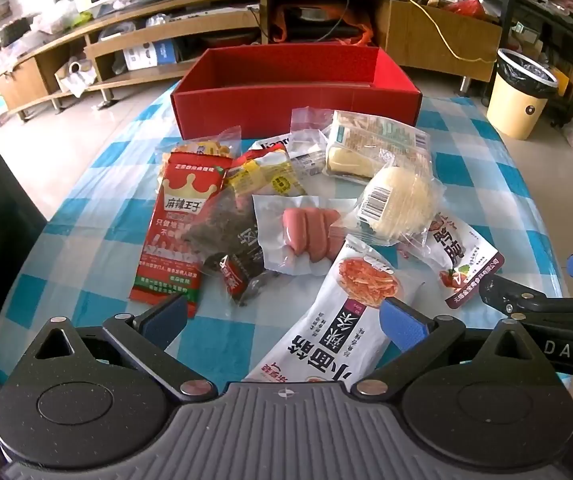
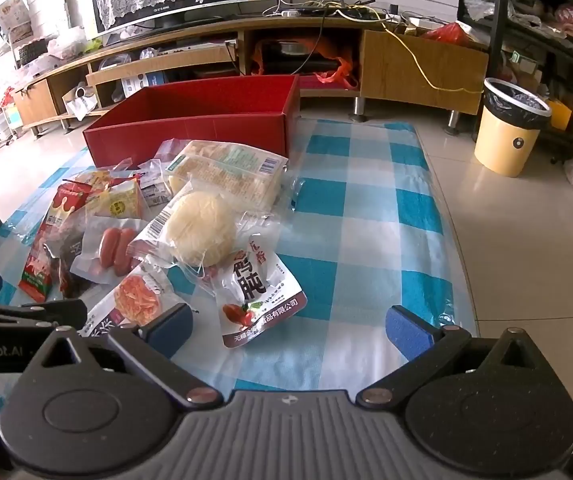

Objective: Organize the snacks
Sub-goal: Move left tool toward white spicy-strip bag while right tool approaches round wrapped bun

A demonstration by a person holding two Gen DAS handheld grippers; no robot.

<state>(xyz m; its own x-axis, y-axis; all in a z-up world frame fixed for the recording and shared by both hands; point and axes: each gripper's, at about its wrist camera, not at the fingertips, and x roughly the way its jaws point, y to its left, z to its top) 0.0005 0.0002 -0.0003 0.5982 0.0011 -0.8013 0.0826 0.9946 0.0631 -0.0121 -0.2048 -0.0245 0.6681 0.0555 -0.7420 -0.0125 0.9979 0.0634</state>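
Observation:
An empty red box (image 1: 294, 110) (image 2: 190, 130) stands at the far side of the blue-checked tablecloth (image 2: 366, 216). In front of it lies a heap of snack packets: a red crown bag (image 1: 176, 232), clear-wrapped sausages (image 1: 306, 232) (image 2: 116, 250), a round pale cake (image 1: 402, 200) (image 2: 202, 228), a biscuit pack (image 1: 378, 148) (image 2: 226, 172) and a white noodle pouch (image 1: 334, 320) (image 2: 138, 300). My left gripper (image 1: 284, 320) is open above the noodle pouch's near end. My right gripper (image 2: 288, 330) is open just short of a white duck-gizzard pouch (image 2: 256, 296) (image 1: 462, 256).
A low wooden TV cabinet (image 2: 246, 48) runs along the back wall with cables on top. A yellow waste bin (image 2: 510, 128) (image 1: 520, 96) stands on the tiled floor to the right. The cloth's right half (image 2: 386, 240) carries no packets. Dark shelving (image 2: 546, 20) fills the right wall.

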